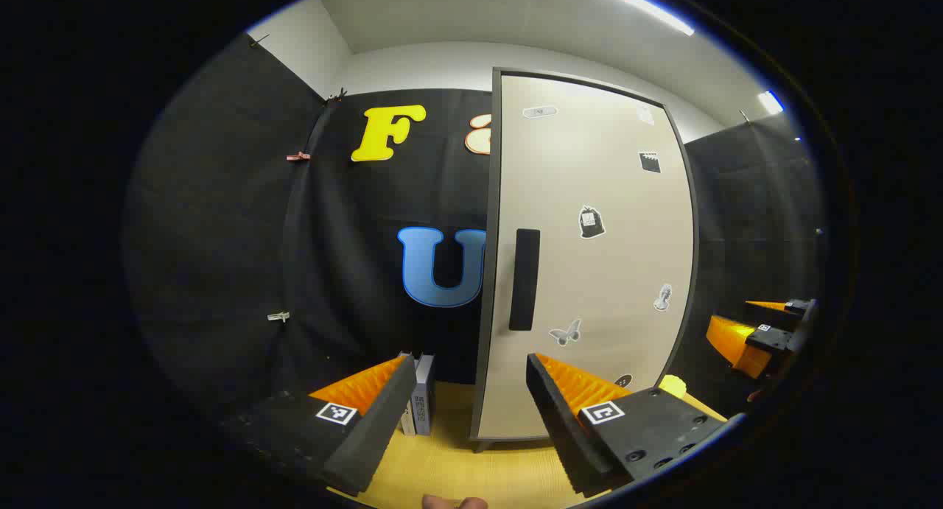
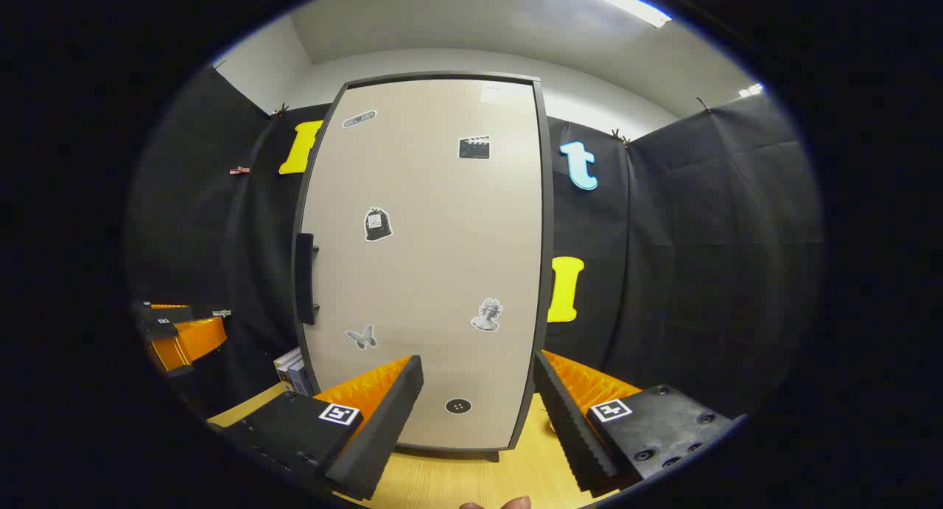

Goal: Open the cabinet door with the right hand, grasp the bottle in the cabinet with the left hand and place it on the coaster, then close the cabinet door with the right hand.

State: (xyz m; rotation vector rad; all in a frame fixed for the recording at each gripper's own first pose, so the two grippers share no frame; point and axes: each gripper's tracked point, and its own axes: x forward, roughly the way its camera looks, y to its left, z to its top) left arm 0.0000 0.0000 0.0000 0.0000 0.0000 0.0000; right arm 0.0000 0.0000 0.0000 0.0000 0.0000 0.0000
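Both hand-held grippers (image 1: 469, 380) (image 2: 477, 380) agape, empty; beige stickered cabinet door (image 2: 435, 273) closed, dark handle (image 1: 524, 279)

- cabinet door (image 2: 435, 273): smooth, matt beige panel, dark frame
- handle (image 1: 524, 278): matt black
- surface (image 1: 457, 472): light wood grain
- booth wall (image 2: 700, 273): matt black cloth

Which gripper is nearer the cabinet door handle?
Left, as far as I can judge. The left gripper faces the handle almost head-on; the right gripper faces the door's middle, handle off to its side.
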